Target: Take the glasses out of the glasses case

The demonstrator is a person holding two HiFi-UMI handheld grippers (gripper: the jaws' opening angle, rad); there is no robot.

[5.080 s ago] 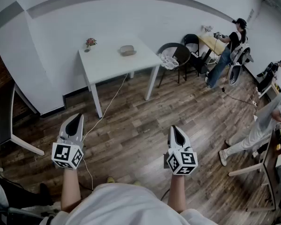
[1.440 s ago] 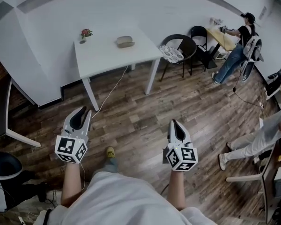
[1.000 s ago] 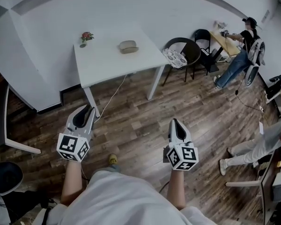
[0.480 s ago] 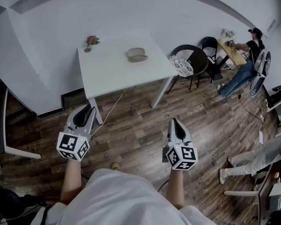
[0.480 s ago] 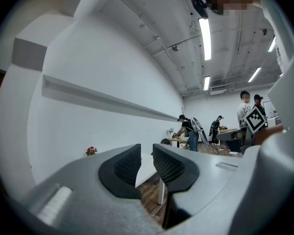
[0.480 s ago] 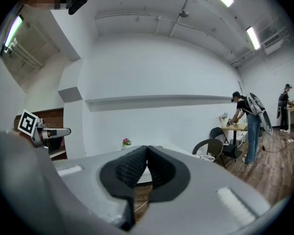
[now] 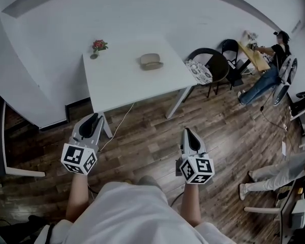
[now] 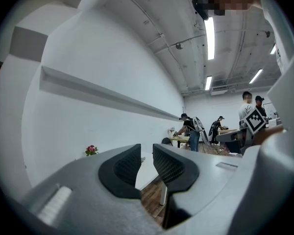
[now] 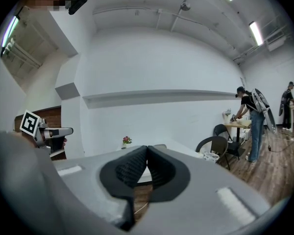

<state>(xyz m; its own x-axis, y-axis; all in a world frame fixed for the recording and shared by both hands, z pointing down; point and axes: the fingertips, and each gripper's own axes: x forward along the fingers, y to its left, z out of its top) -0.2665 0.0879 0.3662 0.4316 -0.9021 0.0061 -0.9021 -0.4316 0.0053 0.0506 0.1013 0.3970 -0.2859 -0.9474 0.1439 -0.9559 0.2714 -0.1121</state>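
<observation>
On table (image 7: 123, 80): glasses case (image 7: 151, 61) | left claw (image 7: 93, 117) parted | right claw (image 7: 187, 131) closed

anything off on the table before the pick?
Nothing stands out. The glasses case lies flat, apparently closed, on the white table; the flower vase stands upright near its far left corner. The left gripper and right gripper hold nothing.
</observation>
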